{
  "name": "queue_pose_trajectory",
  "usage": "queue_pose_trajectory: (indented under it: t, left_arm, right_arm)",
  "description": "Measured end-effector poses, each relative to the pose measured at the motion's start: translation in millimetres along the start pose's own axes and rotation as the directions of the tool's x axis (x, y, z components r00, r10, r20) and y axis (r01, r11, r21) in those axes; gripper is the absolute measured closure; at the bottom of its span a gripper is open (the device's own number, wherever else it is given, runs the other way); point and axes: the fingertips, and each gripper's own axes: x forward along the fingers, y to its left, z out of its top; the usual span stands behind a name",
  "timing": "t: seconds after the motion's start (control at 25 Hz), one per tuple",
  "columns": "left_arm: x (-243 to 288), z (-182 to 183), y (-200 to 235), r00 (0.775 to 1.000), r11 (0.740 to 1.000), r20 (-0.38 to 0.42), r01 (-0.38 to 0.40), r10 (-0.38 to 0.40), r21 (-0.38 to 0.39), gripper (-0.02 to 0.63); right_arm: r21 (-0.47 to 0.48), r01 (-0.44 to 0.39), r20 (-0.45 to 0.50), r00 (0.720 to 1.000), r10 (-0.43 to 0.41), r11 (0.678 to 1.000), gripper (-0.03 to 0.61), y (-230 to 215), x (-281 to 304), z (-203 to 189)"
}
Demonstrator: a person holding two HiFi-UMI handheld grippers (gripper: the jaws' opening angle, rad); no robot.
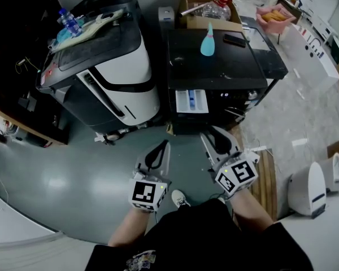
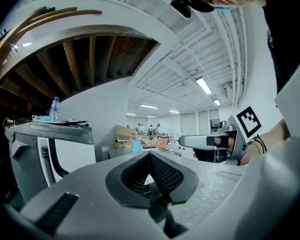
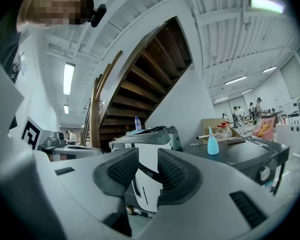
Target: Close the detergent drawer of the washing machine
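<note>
The black washing machine [image 1: 217, 66] stands ahead of me, and its white and blue detergent drawer [image 1: 191, 101] sticks out of the front at the upper left. Both grippers hang below it over the floor, apart from the drawer. My left gripper [image 1: 158, 153] is shut with nothing in it; its pads meet at the tip in the left gripper view [image 2: 150, 156]. My right gripper [image 1: 217, 139] sits just below the machine's front, open with an empty gap between its pads [image 3: 147, 166]. In the right gripper view the washing machine [image 3: 250, 156] lies to the right.
A light blue bottle [image 1: 208, 43] and a dark phone [image 1: 234, 39] lie on the washer's top. A cardboard box [image 1: 206, 7] stands behind it. A white and black appliance [image 1: 104, 66] with a water bottle [image 1: 68, 20] stands to the left. A wooden pallet [image 1: 265, 182] lies at right.
</note>
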Motion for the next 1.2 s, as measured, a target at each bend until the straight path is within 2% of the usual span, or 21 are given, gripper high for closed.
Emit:
queue_pose_trajectory:
  t: [0.12,0.48,0.76,1.2]
  left_arm:
    - [3,-2,5,1.000,1.000,0.005,0.014,-0.014,0.004,0.611]
    - [23,-15,-3,0.998,0.998,-0.003,0.065,-0.065,-0.009,0.609]
    - [53,-26,-6,0.996,0.995,-0.008,0.092,-0.093,-0.027,0.609]
    - [109,-49,-16,0.991,0.991,-0.040,0.122,-0.124,-0.048,0.609]
  right_arm:
    - [-0.009,0.027,-0.011,1.000,-0.027,1.000,0.433,-3,4,-6]
    - [-0.020,0.104,-0.039,0.994,-0.104,0.994,0.385,-35,7,-26]
    - [-0.041,0.135,-0.095,0.986,-0.138,0.990,0.329,-73,19,-59]
    - [-0.014,0.172,-0.223,0.960,-0.171,0.985,0.331,-139,43,-130]
